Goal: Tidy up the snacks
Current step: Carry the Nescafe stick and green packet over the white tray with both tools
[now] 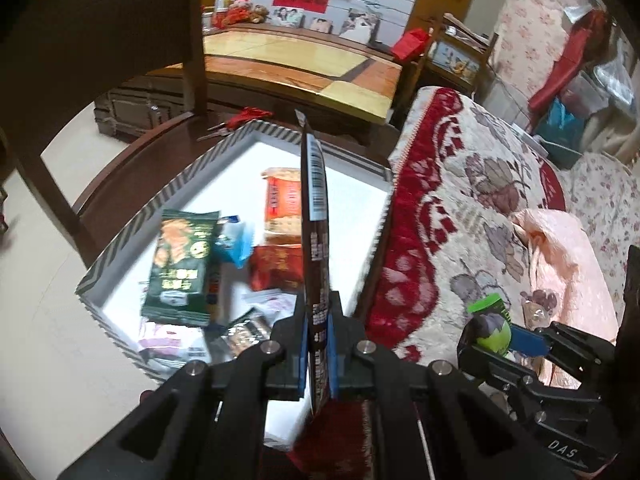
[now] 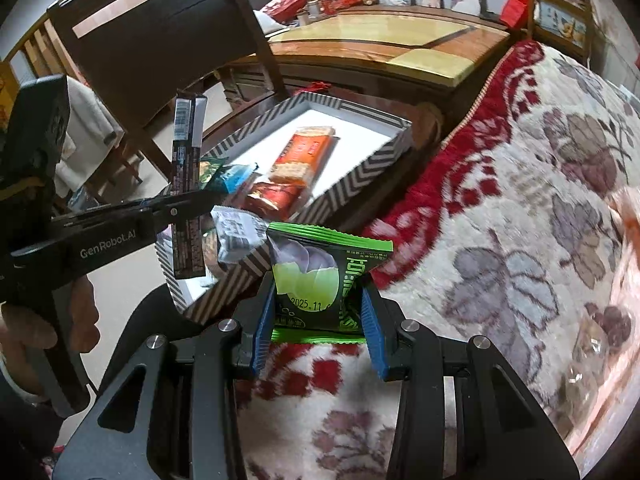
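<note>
Two grippers carry snacks: the left gripper (image 1: 316, 344) has its jaws closed tightly on the long dark brown foil packet (image 1: 316, 216), and the right gripper (image 2: 318, 320) has its jaws narrowly on the small green plastic packet (image 2: 324, 276). The tall thin packet, held only at its lower end, could swing and slip before reaching the striped cardboard box (image 1: 168, 196) at centre left.

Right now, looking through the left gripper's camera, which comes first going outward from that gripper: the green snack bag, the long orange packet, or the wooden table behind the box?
1. Green snack bag: nearest to the left gripper, left part of the striped box.
2. Long orange packet: deeper in the box, just left of the dark packet the gripper holds.
3. Wooden table: farthest, beyond the box.
</note>
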